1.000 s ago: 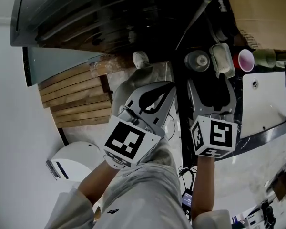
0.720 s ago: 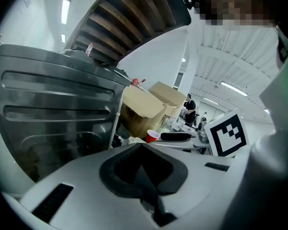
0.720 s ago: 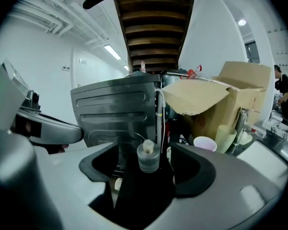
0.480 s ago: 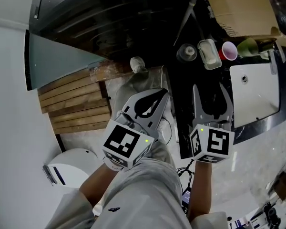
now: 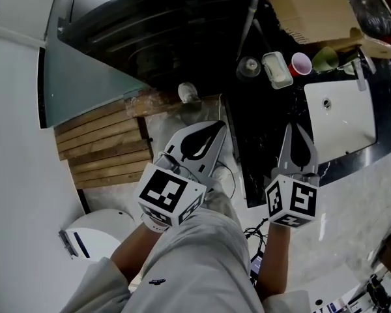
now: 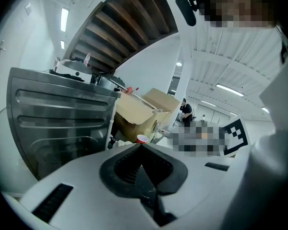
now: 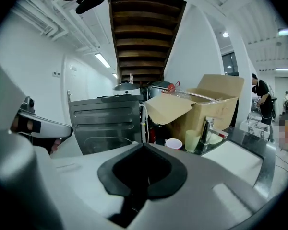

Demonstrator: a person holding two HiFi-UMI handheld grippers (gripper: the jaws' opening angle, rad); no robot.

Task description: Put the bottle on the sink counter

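since the earlier frame the right gripper (image 5: 293,128) has pulled away from the bottle (image 5: 249,66) and its jaws have just closed, tips meeting on nothing. the left gripper (image 5: 218,125) is also pinched together and empty. the bottle stands on the dark counter (image 5: 257,126) at upper centre, just left of a white tub (image 5: 277,70) and a pink cup (image 5: 301,63).

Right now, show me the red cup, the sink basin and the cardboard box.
red cup (image 5: 301,64), head view, its open mouth.
sink basin (image 5: 342,122), head view, bare white floor.
cardboard box (image 5: 309,5), head view, top flap.
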